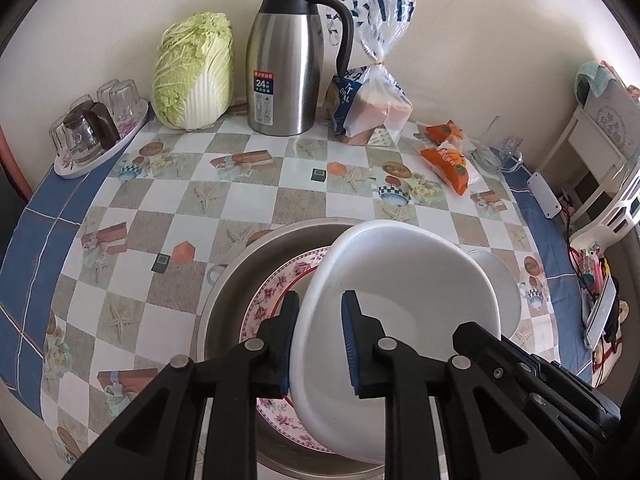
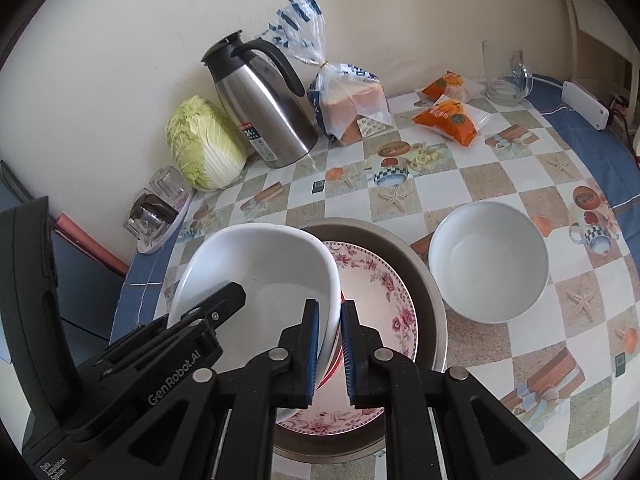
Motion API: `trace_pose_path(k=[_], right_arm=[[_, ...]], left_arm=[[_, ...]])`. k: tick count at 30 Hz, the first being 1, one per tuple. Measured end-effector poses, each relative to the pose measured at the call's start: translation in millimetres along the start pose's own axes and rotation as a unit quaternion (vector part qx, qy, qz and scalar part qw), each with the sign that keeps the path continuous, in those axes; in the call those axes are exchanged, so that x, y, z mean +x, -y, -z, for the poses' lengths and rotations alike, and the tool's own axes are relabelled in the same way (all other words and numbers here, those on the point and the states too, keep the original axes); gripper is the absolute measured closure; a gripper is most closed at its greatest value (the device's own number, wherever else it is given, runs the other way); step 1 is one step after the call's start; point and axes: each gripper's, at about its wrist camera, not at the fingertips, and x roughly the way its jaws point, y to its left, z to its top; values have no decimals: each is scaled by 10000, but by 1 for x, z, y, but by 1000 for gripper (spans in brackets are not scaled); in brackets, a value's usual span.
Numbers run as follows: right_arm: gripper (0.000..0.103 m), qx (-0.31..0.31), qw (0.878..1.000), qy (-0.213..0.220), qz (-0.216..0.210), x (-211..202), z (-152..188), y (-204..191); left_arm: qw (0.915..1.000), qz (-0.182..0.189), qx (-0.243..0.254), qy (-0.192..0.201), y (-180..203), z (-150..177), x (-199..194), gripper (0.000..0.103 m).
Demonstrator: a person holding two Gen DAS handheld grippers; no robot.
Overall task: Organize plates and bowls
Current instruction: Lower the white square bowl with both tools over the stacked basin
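Checked tablecloth (image 2: 460,184): two white bowls (image 2: 260,272), perhaps one plate (image 2: 384,296).

both tools angle steeply downward (left tool (image 1: 320,344) slightly parted, right tool (image 2: 330,354) clamped).

Glossy white bowl (image 1: 400,280), perhaps ceramic; brushed-metal basin (image 1: 236,292).

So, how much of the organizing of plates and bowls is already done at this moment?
Done: the floral-rimmed plate lies in the round steel basin. In hand: the large white bowl hangs tilted above that plate, its rim between the fingers of the left gripper and of the right gripper. Left: setting it down, then the smaller white bowl standing alone on the checked tablecloth.
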Motion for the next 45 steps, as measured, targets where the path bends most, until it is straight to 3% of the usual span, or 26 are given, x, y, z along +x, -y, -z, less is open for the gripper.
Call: trace_pose_path(k=[33,45], right_arm=[[89,64,9996,-278,73,21,0,0],[88,6,9999,-131,32,10,-3,-5]], left_arm=[[9988,213,-370,-231,-17,-2,11,82],[9982,301,-463,-216,-22,-3,8,82]])
